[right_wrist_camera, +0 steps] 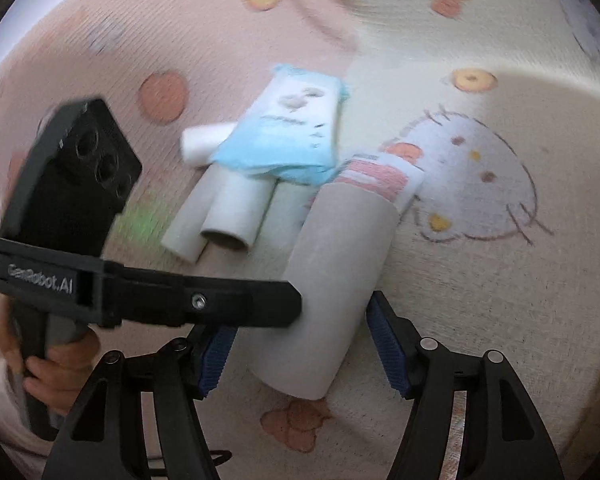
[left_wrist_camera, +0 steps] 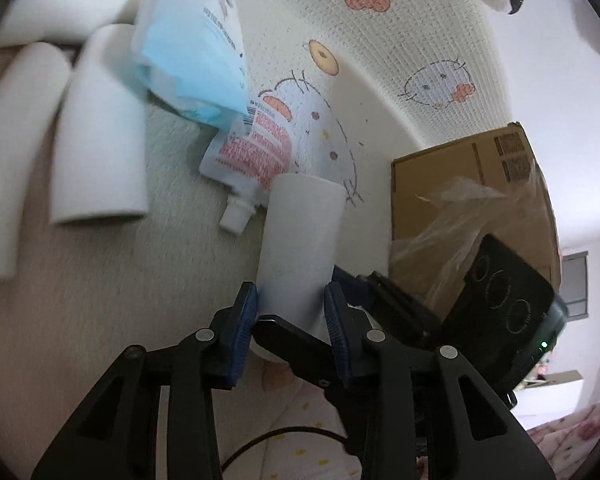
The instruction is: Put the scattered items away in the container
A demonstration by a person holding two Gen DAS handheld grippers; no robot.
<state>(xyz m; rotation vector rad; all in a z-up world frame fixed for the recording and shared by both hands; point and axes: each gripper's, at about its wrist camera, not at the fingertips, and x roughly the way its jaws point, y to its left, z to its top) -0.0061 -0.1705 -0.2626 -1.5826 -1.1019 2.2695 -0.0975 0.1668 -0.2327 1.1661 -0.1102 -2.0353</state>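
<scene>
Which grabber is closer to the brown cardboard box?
Right. The right gripper sits between the left gripper and the cardboard box, close beside the box's wall. The left gripper, its jaws on the white roll, stands farther from the box.

A cream play mat printed with cartoon cat faces, doughnuts and bows covered the floor. On it lay a white paper roll, three more white rolls side by side, and a red-printed refill pouch with a white spout. A blue-and-white tissue pack rested across the rolls and the pouch. A brown cardboard box stood at the mat's edge.
</scene>
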